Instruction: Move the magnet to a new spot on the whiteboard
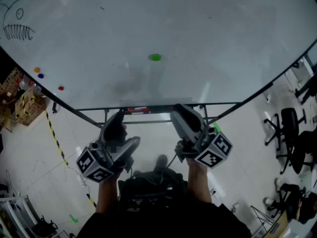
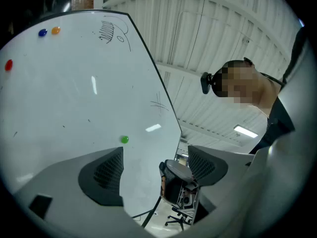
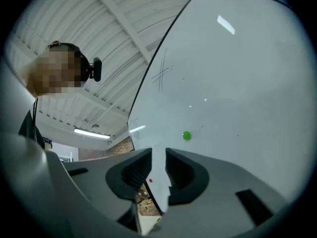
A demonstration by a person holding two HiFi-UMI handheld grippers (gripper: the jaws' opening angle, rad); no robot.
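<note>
A small green magnet (image 1: 156, 57) sticks near the middle of the big whiteboard (image 1: 223, 29). Both grippers are held low, short of the board's bottom edge and well away from the magnet. My left gripper (image 1: 125, 131) has its jaws wide apart with nothing between them; its own view shows the green magnet (image 2: 124, 139) above its left finger (image 2: 101, 175). My right gripper (image 1: 181, 112) has only a narrow gap between its jaws, and that gap is empty. The right gripper view has the green magnet (image 3: 186, 136) up and to the right of the gripper (image 3: 158, 168).
Orange (image 1: 36, 70), blue (image 1: 40, 76) and red (image 1: 60, 88) magnets sit at the board's lower left, beneath a pen drawing (image 1: 18, 26). The board's stand (image 1: 148, 111) is just ahead of the grippers. Office chairs (image 1: 292, 138) stand at the right, and striped tape (image 1: 55, 139) crosses the floor at the left.
</note>
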